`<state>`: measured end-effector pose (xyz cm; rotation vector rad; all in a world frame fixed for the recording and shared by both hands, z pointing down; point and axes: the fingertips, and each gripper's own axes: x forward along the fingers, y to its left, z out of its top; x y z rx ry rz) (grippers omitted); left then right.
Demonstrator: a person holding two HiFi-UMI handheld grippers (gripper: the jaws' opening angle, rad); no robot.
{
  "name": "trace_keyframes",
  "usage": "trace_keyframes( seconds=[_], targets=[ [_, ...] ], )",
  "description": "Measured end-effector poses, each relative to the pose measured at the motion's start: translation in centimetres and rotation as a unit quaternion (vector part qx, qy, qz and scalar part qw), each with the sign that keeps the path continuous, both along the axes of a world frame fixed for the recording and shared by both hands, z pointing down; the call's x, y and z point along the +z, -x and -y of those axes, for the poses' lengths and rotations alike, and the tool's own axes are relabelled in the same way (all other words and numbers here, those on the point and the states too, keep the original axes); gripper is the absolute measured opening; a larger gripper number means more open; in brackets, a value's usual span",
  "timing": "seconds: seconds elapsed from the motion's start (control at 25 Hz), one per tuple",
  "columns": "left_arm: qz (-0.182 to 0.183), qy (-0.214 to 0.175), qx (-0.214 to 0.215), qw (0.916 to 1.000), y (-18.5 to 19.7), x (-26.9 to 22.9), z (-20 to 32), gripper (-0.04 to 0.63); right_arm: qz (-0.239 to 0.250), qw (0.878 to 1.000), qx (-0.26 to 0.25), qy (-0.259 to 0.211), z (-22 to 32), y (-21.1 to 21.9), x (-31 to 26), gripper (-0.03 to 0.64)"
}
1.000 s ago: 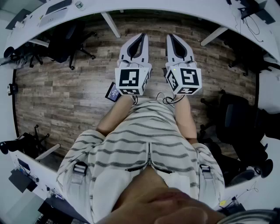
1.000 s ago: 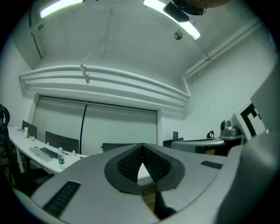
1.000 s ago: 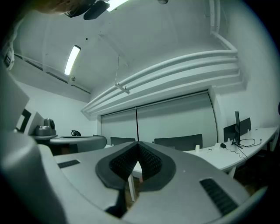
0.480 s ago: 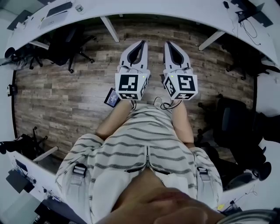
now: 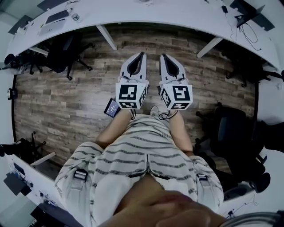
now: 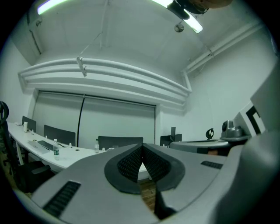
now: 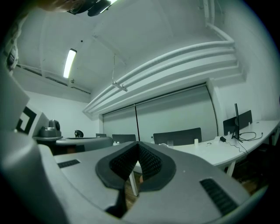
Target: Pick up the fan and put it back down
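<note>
Wood floor and long white desks lie beneath and ahead of your left tongs and right tongs, both closed on nothing, side by side. No fan shows anywhere, so handling is a guess: probably light, best taken by its base, not its grille. No writing is legible.

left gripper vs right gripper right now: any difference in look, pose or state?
1. Left gripper has a small screen beside its cube; right gripper has none.
2. The marker patterns differ between the left gripper's cube and the right gripper's cube.
Shared: left gripper and right gripper are both shut on nothing, side by side, pointing at the white table. No fan in view.
</note>
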<state>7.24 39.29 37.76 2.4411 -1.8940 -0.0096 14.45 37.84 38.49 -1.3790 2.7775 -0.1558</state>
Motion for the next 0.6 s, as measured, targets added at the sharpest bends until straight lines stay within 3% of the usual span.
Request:
trace_keyframes(
  seconds=[0.32,0.6],
  targets=[
    [0.017,0.018,-0.015,0.9996,-3.6,1.4,2.2,0.008,0.019,0.999,-0.019,0.027,2.8,-3.0,1.7,0.006],
    [0.019,0.025,-0.01,0.9995,-3.0,2.4,6.6,0.008,0.012,0.999,-0.019,0.026,7.2,-1.8,2.1,0.006]
  ],
)
